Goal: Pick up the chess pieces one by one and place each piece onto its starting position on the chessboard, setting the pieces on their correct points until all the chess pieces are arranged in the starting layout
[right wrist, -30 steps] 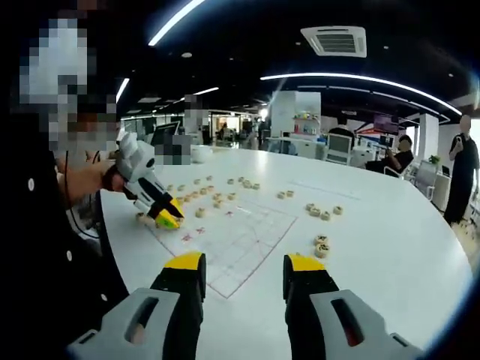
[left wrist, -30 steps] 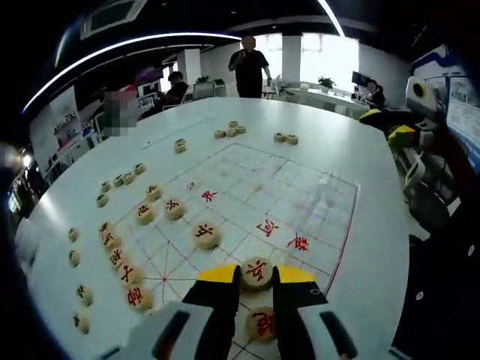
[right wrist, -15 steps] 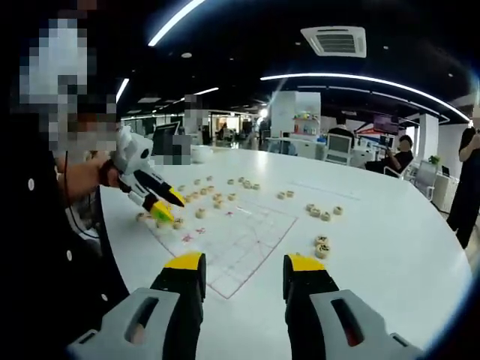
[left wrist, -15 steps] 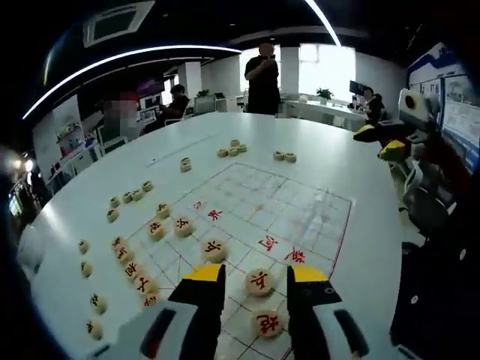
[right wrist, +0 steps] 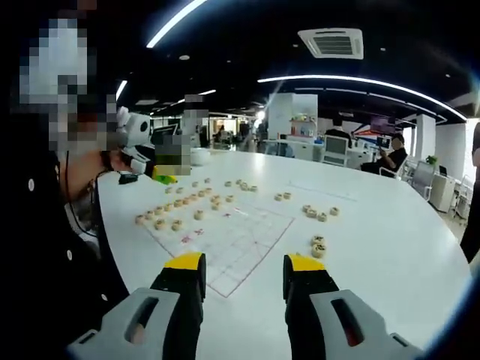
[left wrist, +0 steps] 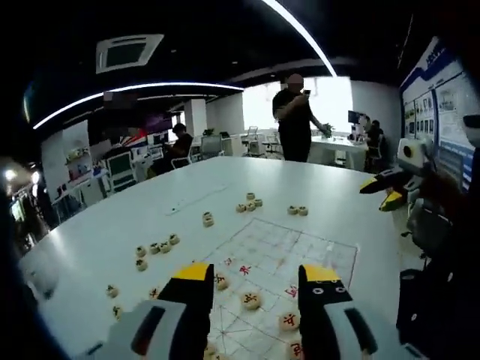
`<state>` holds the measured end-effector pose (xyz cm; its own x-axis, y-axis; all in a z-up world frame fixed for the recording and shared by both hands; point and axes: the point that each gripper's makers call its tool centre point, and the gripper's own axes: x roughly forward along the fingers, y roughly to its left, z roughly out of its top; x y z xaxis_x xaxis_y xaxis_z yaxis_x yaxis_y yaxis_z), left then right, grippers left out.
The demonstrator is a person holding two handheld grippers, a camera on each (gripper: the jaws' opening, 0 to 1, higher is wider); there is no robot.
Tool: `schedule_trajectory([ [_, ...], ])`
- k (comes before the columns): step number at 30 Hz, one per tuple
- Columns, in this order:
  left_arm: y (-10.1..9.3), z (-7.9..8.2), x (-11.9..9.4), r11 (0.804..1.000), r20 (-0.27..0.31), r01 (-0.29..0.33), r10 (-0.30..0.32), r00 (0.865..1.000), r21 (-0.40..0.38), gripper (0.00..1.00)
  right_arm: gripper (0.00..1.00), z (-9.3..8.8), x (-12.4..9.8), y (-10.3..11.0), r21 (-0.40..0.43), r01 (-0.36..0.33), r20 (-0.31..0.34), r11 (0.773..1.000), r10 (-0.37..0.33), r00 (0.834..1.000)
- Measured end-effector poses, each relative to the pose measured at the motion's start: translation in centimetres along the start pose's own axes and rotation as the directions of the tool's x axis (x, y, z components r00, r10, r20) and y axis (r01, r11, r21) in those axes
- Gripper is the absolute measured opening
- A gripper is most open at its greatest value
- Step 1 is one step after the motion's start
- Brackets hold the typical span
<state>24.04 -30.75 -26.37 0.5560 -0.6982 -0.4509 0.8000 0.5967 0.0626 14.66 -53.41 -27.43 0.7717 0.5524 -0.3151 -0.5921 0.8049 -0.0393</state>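
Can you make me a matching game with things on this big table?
Things:
1. left hand-held gripper
2. chessboard
3. pair of pieces
4. table

Descriptions:
A. white and round-edged, holding everything
B. grid of lines with red marks
C. yellow tips, jaws apart, nothing between them
D. lying off the board, beside its edge, one piece stacked on the other

Right pairs: 1-C, 2-B, 3-D, 4-A
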Motion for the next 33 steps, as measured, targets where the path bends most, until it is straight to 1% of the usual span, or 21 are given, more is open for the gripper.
schedule_trajectory([
  [1, -0.1, 0.3, 0.6, 0.999, -0.008, 0.032, -0.032, 0.999, 0.009, 0.47, 0.42, 0.0, 0.0, 0.0, 0.002, 0.002, 0.002, 1.000, -0.002, 1.000],
  [3, 0.1, 0.9, 1.5, 0.997, -0.021, 0.067, -0.067, 0.998, 0.027, 0.47, 0.42, -0.1, -0.1, 0.0, 0.005, 0.003, 0.004, 1.000, -0.003, 1.000],
  [4, 0.3, 1.3, 2.0, 0.995, -0.029, 0.083, -0.081, 0.996, 0.059, 0.47, 0.42, -0.2, -0.1, 0.0, 0.007, 0.004, 0.004, 1.000, -0.005, 1.000],
  [6, 0.6, 2.0, 3.2, 0.986, -0.059, 0.137, -0.132, 0.990, 0.098, 0.47, 0.42, -0.4, -0.2, -0.1, 0.012, 0.009, 0.004, 1.000, -0.009, 1.000],
  [7, 0.8, 2.4, 3.8, 0.983, -0.067, 0.157, -0.151, 0.986, 0.092, 0.47, 0.42, -0.4, -0.3, -0.1, 0.015, 0.011, 0.004, 1.000, -0.011, 1.000],
  [9, 1.5, 3.4, 5.0, 0.979, -0.085, 0.177, -0.169, 0.982, 0.101, 0.47, 0.42, -0.6, -0.3, -0.2, 0.022, 0.014, 0.005, 1.000, -0.015, 1.000],
  [10, 1.9, 3.9, 5.6, 0.974, -0.097, 0.187, -0.176, 0.980, 0.129, 0.47, 0.42, -0.7, -0.4, -0.3, 0.023, 0.017, 0.004, 1.000, -0.017, 1.000],
  [13, 3.2, 5.5, 7.8, 0.960, -0.118, 0.183, -0.160, 0.980, 0.212, 0.47, 0.42, -0.9, -0.5, -0.5, 0.033, 0.023, 0.005, 0.999, -0.024, 1.000],
  [14, 3.3, 5.8, 8.5, 0.952, -0.130, 0.195, -0.168, 0.977, 0.237, 0.47, 0.42, -0.9, -0.5, -0.6, 0.034, 0.026, 0.005, 0.999, -0.026, 1.000],
  [17, 3.1, 7.0, 10.9, 0.934, -0.142, 0.237, -0.205, 0.968, 0.267, 0.47, 0.42, -1.1, -0.7, -0.8, 0.045, 0.034, 0.007, 0.998, -0.034, 0.999],
  [20, 2.8, 7.9, 13.4, 0.898, -0.167, 0.288, -0.245, 0.955, 0.331, 0.47, 0.42, -1.3, -1.0, -1.1, 0.059, 0.047, 0.012, 0.997, -0.048, 0.999],
  [21, 3.0, 8.3, 14.4, 0.894, -0.173, 0.293, -0.248, 0.953, 0.339, 0.47, 0.42, -1.4, -1.2, -1.2, 0.064, 0.052, 0.011, 0.997, -0.053, 0.999],
  [22, 3.1, 8.2, 15.2, 0.875, -0.203, 0.308, -0.246, 0.948, 0.375, 0.47, 0.42, -1.5, -1.3, -1.3, 0.067, 0.058, 0.012, 0.996, -0.059, 0.998],
  [24, 3.6, 8.4, 17.1, 0.848, -0.233, 0.317, -0.236, 0.943, 0.424, 0.47, 0.42, -1.6, -1.6, -1.5, 0.078, 0.068, 0.011, 0.995, -0.069, 0.998],
  [26, 3.6, 8.4, 18.9, 0.833, -0.263, 0.345, -0.249, 0.932, 0.433, 0.46, 0.42, -1.9, -1.8, -1.7, 0.085, 0.077, 0.006, 0.993, -0.078, 0.997],
  [27, 3.6, 8.2, 19.7, 0.824, -0.284, 0.365, -0.259, 0.923, 0.433, 0.46, 0.42, -2.1, -1.9, -1.8, 0.088, 0.081, 0.002, 0.993, -0.082, 0.997],
  [28, 3.5, 8.1, 20.4, 0.822, -0.299, 0.381, -0.270, 0.915, 0.423, 0.46, 0.42, -2.2, -2.1, -1.9, 0.091, 0.086, 0.000, 0.992, -0.087, 0.996],
  [29, 3.6, 8.1, 20.7, 0.821, -0.303, 0.383, -0.270, 0.914, 0.423, 0.46, 0.42, -2.2, -2.2, -1.9, 0.092, 0.089, -0.001, 0.992, -0.089, 0.996],
  [31, 3.6, 7.9, 22.6, 0.804, -0.333, 0.410, -0.281, 0.900, 0.430, 0.45, 0.42, -2.4, -2.6, -2.4, 0.108, 0.105, -0.001, 0.989, -0.105, 0.994],
  [32, 3.7, 7.9, 23.0, 0.803, -0.342, 0.416, -0.283, 0.896, 0.427, 0.44, 0.42, -2.5, -2.6, -2.5, 0.111, 0.108, -0.002, 0.988, -0.108, 0.994],
  [33, 3.6, 7.7, 23.8, 0.796, -0.360, 0.431, -0.289, 0.887, 0.424, 0.43, 0.42, -2.6, -2.7, -2.6, 0.114, 0.115, -0.006, 0.987, -0.115, 0.993],
])
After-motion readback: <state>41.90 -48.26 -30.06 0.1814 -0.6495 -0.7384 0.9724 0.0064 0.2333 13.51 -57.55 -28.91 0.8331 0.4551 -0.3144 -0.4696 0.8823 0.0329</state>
